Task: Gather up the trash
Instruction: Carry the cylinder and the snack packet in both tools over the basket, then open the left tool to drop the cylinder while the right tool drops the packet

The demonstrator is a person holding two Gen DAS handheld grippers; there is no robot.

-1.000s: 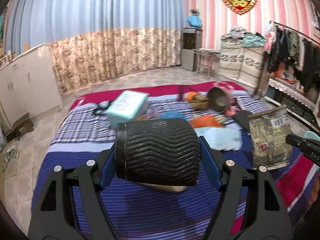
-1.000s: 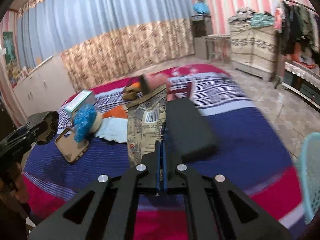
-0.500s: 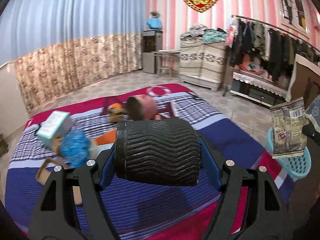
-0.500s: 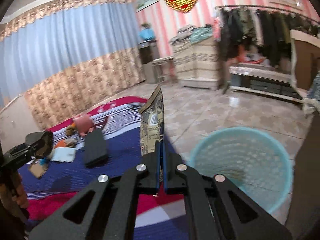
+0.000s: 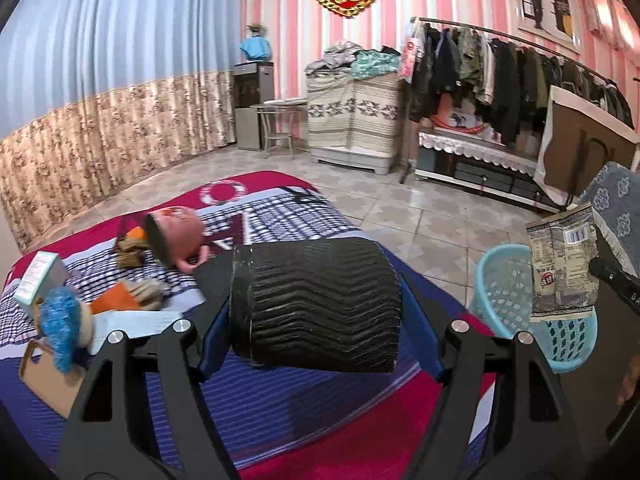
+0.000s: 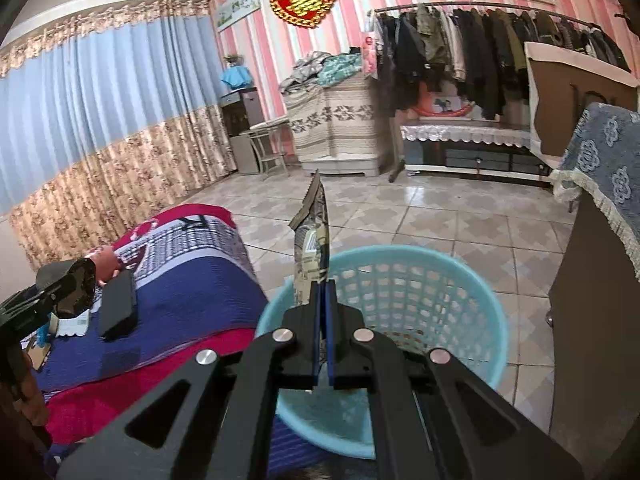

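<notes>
- Right gripper (image 6: 323, 300): jaws pinched fully together on the bottom edge of a flat, crinkled foil snack wrapper (image 6: 313, 240), olive and tan print with a barcode. The wrapper stands upright, edge-on, above the near rim of the pale blue perforated plastic basket (image 6: 460, 280).
- Left gripper (image 5: 316, 312): jaws spread wide around a black ribbed paper cup sleeve (image 5: 316, 300), a cylinder lying crosswise with wavy corrugated ridges. The blue pads press its two ends. It hangs over the striped blue, white and red woven bedspread (image 5: 280, 420), the basket at about 3 o'clock in that view.
- Risk, wrapper: thin and light, so on release it may flutter or cling to a pad. It sits over the rim at 9 o'clock, not the basket's centre, and could slide down outside onto the tiled floor (image 6: 400, 220). My judgement: move further over the opening before letting go.
- Risk, sleeve: gripped end to end, the soft corrugated card could buckle or roll out. It is not yet over the basket, so a slip drops it on the bed.
- Risk, crowding: both grippers heading for one opening could knock each other.
- Left on the bedspread: a pink toy-like thing (image 5: 176, 236), a fuzzy blue ball (image 5: 64, 320), a flat black case (image 6: 118, 308); which are trash I cannot tell.
</notes>
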